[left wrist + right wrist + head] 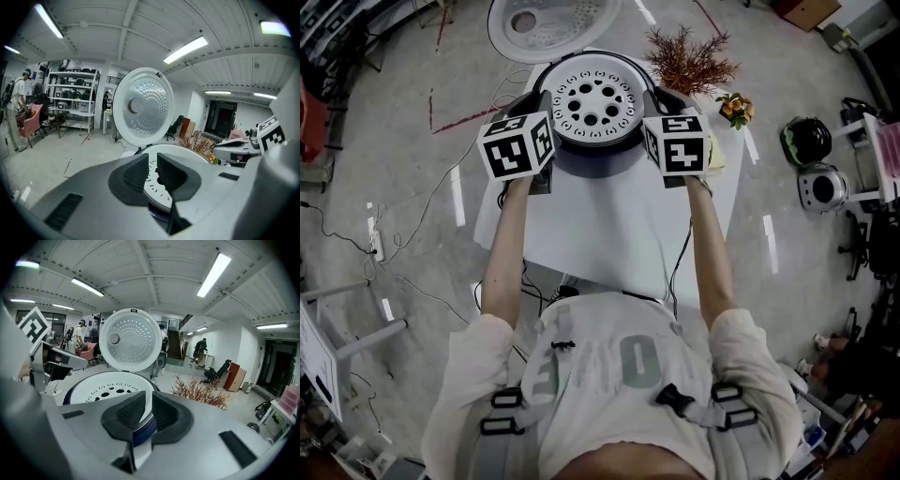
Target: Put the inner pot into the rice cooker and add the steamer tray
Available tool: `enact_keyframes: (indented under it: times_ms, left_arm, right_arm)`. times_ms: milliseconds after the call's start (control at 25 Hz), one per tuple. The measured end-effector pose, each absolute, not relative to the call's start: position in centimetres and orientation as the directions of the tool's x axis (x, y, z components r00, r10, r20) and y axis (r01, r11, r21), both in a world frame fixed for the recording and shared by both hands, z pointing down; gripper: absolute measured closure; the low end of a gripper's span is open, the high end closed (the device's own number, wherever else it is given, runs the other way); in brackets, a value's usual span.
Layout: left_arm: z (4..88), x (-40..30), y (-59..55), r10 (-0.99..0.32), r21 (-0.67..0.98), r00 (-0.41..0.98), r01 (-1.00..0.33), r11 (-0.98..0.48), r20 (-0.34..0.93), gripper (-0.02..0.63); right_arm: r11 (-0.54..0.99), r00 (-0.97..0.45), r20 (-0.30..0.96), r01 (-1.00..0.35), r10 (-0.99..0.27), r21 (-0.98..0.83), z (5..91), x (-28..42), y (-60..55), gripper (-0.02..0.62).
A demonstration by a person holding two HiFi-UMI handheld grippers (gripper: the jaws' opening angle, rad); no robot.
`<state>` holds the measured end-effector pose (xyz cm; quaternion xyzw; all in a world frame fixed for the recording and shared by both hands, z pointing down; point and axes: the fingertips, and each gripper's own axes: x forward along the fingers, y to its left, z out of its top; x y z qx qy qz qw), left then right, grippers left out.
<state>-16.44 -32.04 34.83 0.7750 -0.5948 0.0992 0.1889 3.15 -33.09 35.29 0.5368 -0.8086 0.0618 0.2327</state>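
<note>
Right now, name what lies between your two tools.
The white steamer tray on the rice cooker; the left tool and right tool grip its opposite rims, clearest in the head view.

white round perforated steamer tray (592,101) reads matt plastic, dark-blue rice cooker body (591,164) glossy, open lid's dimpled inner plate (143,105) satin metal, white bench (609,234) smooth matt, grey floor (412,141) polished, reflective.
</note>
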Motion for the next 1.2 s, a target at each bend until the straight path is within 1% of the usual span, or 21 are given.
enact_keyframes:
  times_ms: [200,440,520,640,760,800,1040,1200]
  left_arm:
    - [30.4,-16.4,-31.3,-0.919,0.161,0.276,-0.958,-0.238,0.282,0.541]
    - [24.4,-15.2,-28.5,-0.938,0.173,0.324,-0.938,-0.302,0.122,0.541]
    - [22.6,-14.7,-27.2,-0.941,0.163,0.332,-0.934,-0.319,0.064,0.541]
    - [20.7,-13.9,-25.0,-0.942,0.120,0.336,-0.934,-0.336,-0.018,0.543]
    - [20.3,-13.1,-22.8,-0.948,0.068,0.308,-0.947,-0.313,-0.074,0.573]
    - [20.3,-12.8,-22.1,-0.950,0.052,0.299,-0.951,-0.305,-0.092,0.584]
    - [22.0,-12.1,-18.5,-0.952,0.003,0.268,-0.962,-0.272,-0.148,0.584]
    - [25.1,-12.0,-17.0,-0.958,0.038,0.264,-0.962,-0.270,-0.114,0.584]
  right_arm:
    - [0.406,-0.344,0.348,-0.906,-0.872,0.120,31.3,2.9,-31.9,0.545]
    - [0.411,-0.398,0.202,-0.911,-0.895,0.027,25.5,2.7,-28.7,0.547]
    - [0.441,-0.439,0.141,-0.897,-0.887,-0.017,23.8,2.1,-27.2,0.571]
    - [0.484,-0.489,0.029,-0.870,-0.872,-0.093,21.7,1.5,-24.8,0.586]
    - [0.490,-0.489,-0.041,-0.865,-0.871,-0.110,20.9,1.7,-22.9,0.586]
    - [0.486,-0.483,-0.054,-0.868,-0.874,-0.099,21.0,1.9,-22.4,0.586]
    - [0.463,-0.459,-0.072,-0.886,-0.885,-0.043,22.8,2.2,-19.4,0.586]
    - [0.466,-0.466,-0.025,-0.885,-0.885,-0.003,25.7,2.0,-17.6,0.586]
